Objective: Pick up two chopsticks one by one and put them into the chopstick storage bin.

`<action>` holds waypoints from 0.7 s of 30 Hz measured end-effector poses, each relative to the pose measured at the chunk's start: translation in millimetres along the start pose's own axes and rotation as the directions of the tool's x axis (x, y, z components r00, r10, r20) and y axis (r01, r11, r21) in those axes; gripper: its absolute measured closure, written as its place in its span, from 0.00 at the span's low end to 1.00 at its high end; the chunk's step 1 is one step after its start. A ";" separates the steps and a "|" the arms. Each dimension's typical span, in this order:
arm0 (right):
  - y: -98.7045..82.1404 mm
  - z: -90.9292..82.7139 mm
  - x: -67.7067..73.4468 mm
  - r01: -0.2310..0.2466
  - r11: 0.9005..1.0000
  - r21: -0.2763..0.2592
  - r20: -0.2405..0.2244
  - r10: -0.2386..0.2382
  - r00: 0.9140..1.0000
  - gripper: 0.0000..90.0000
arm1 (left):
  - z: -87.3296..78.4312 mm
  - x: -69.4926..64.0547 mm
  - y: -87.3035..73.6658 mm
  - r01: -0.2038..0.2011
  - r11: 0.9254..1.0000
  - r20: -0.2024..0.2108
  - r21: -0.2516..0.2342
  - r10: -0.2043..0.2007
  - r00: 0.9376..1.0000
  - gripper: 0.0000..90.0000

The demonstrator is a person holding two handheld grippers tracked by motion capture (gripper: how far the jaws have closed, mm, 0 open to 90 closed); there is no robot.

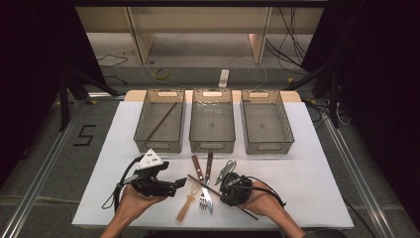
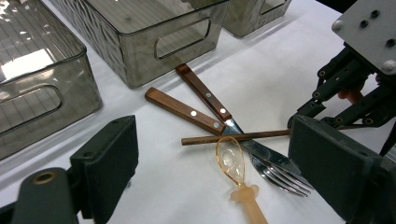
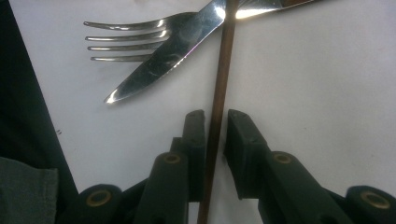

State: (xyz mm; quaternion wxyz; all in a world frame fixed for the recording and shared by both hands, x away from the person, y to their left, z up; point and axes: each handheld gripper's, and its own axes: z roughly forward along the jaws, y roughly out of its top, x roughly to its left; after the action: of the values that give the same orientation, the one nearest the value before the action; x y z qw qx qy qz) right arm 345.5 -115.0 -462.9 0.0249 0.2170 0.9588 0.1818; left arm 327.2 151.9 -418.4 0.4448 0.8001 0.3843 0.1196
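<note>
Fingers (image 3: 196, 140) of the right gripper (image 3: 215, 119) are straddling a brown chopstick (image 3: 219, 84), one pad on each side, a thin gap showing on the right pad's side, so the grip is not yet looking firm. Left gripper (image 2: 210, 172) is hovering nearby with its jaws wide apart and nothing between them. Chopstick is lying flat on the white sheet (image 1: 307, 163), crossing over the knife (image 3: 163, 56) and fork (image 3: 126, 39), whose wooden handles are angling toward the bins. An amber spoon (image 2: 231, 161) is sitting just beside the chopstick's far end. Beyond the cutlery, three grey bins (image 1: 212, 126) are standing in a row; the left one is already holding another chopstick (image 1: 161, 121). Risk from here, as a judgement: the stick is thin and round, so pads closing off-centre could be rolling it out or pinching it crooked. Lifting while it is resting across the knife and fork could be dragging them along or knocking the spoon, scattering the pile.
</note>
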 end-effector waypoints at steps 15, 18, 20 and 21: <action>2.4 0.2 -2.1 0.003 1.000 -0.006 0.031 -0.003 1.000 0.95 | 0.0 -0.5 0.0 -0.012 1.000 -0.004 0.003 0.012 1.000 0.17; 1.4 -4.8 -5.7 -0.001 1.000 -0.027 0.029 0.002 1.000 0.95 | -0.5 -0.4 0.3 -0.015 1.000 -0.004 0.001 0.015 1.000 0.17; 0.2 -9.3 -9.3 -0.001 0.999 -0.054 0.043 0.003 0.999 0.95 | -0.8 -0.2 0.3 -0.016 1.000 -0.004 -0.001 0.016 1.000 0.17; -0.5 -11.7 -11.1 -0.006 0.998 -0.061 0.048 0.009 0.999 0.95 | -0.8 -0.1 0.2 -0.017 1.000 -0.005 -0.001 0.017 1.000 0.17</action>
State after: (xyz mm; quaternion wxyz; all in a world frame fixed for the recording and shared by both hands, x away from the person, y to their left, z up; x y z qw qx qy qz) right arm 353.8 -124.1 -452.5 0.0542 0.2240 0.9511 0.2055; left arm 326.8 152.3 -417.8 0.4434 0.8027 0.3784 0.1256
